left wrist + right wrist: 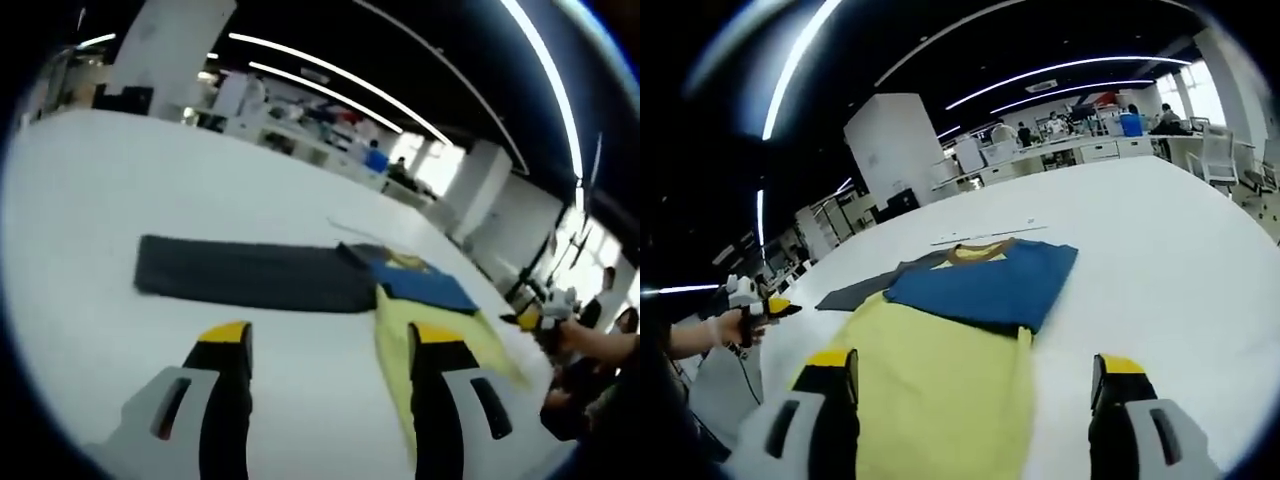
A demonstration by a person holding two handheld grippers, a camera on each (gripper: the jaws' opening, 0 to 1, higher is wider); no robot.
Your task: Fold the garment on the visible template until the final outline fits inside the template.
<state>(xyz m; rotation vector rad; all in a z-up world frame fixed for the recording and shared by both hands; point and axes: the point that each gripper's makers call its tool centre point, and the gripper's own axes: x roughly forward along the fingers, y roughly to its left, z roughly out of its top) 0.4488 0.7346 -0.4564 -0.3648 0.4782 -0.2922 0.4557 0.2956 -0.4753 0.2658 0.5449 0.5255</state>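
Note:
On the white table (150, 180) lies a garment, blue (430, 285) at the top and yellow (395, 325) below. It overlaps the right end of a dark grey template mat (250, 275). My left gripper (330, 345) hovers open in front of the mat, its right jaw over the yellow cloth. A hand holds my right gripper (535, 318) beyond the garment. In the right gripper view the blue part (985, 280) is folded over the yellow part (940, 385), and the mat (855, 290) sticks out behind. My right gripper (975, 375) is open above the yellow cloth. The left gripper (760, 308) is off the table's edge.
A thin pale strip (990, 235) lies on the table behind the garment. Bare table (1180, 260) stretches to the right in the right gripper view. Desks, chairs (1215, 150), a white pillar (895, 145) and people stand far behind.

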